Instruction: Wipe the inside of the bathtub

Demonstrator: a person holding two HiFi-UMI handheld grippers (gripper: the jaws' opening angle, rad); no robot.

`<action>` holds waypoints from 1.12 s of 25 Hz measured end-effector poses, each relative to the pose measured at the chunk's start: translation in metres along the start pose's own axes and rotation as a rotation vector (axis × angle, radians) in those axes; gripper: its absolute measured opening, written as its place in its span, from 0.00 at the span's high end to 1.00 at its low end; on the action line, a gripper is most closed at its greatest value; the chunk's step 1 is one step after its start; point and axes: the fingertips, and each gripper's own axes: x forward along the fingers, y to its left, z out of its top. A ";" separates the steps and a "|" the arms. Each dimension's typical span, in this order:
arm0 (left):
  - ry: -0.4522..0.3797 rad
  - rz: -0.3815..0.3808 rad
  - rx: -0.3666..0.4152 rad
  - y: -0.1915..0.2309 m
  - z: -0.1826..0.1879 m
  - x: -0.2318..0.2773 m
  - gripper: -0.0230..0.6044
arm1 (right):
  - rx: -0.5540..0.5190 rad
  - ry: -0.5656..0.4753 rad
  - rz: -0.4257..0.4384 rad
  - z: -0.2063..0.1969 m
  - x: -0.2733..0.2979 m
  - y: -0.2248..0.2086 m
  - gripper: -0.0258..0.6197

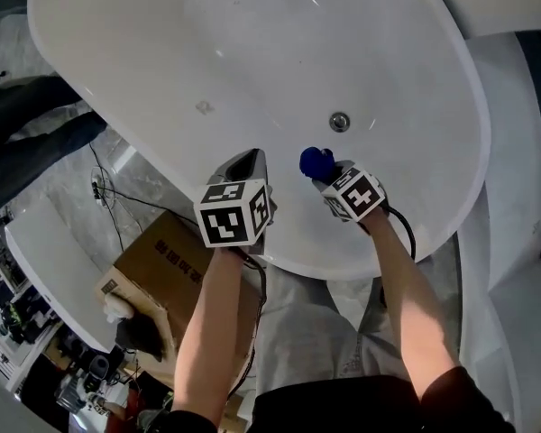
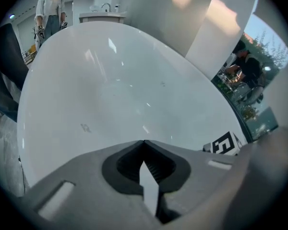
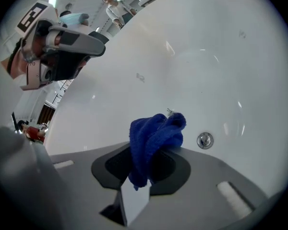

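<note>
Bathtub [image 1: 252,43]: white, oval and glossy. It is seen from above in the head view, with its near rim just in front of the person's legs. Its basin fills most of both gripper views.
Drain [image 1: 340,122]: a round metal fitting set in the tub floor toward the near end, just beyond the right gripper.
Blue cloth [image 1: 316,162]: a bunched wad of towelling held inside the tub over the near wall. It is near the drain but apart from it. Whether it touches the white surface cannot be told.
Right gripper [image 3: 146,164]: the jaws are closed on the blue cloth, which stands up out of them in a folded tuft. The gripper is pointed into the basin toward the drain.
Left gripper [image 2: 144,145]: the jaws are brought together, tips meeting, with nothing between them. It is held over the near inner wall, just beside the right gripper and on its left.
Marker cubes [image 1: 234,213]: one is carried on each gripper, each with black-and-white square patterns facing the head camera.
Wall mark [image 1: 203,107]: a small grey fleck on the tub's inner wall, beyond the left gripper.
Cardboard box [image 1: 162,264]: brown, seen on the floor outside the tub, to the person's left.
Bystander [image 2: 50,11]: a standing person is seen beyond the far rim in the left gripper view.
</note>
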 end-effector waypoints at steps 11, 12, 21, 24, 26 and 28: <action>0.042 -0.018 -0.046 -0.005 -0.029 0.063 0.96 | 0.141 -0.003 -0.051 -0.017 0.033 -0.063 0.82; 0.046 -0.022 -0.049 -0.005 -0.032 0.070 0.96 | 0.140 0.001 -0.051 -0.020 0.037 -0.067 0.83; 0.086 -0.069 -0.033 0.000 -0.052 0.126 0.96 | 0.062 0.105 -0.105 -0.042 0.074 -0.112 0.82; 0.096 -0.082 -0.031 -0.004 -0.054 0.142 0.96 | 0.087 0.121 -0.131 -0.051 0.080 -0.128 0.82; 0.098 -0.088 -0.043 -0.008 -0.054 0.149 0.96 | 0.081 0.137 -0.127 -0.057 0.085 -0.133 0.82; 0.099 -0.092 -0.055 -0.006 -0.056 0.155 0.96 | 0.051 0.160 -0.118 -0.062 0.097 -0.133 0.82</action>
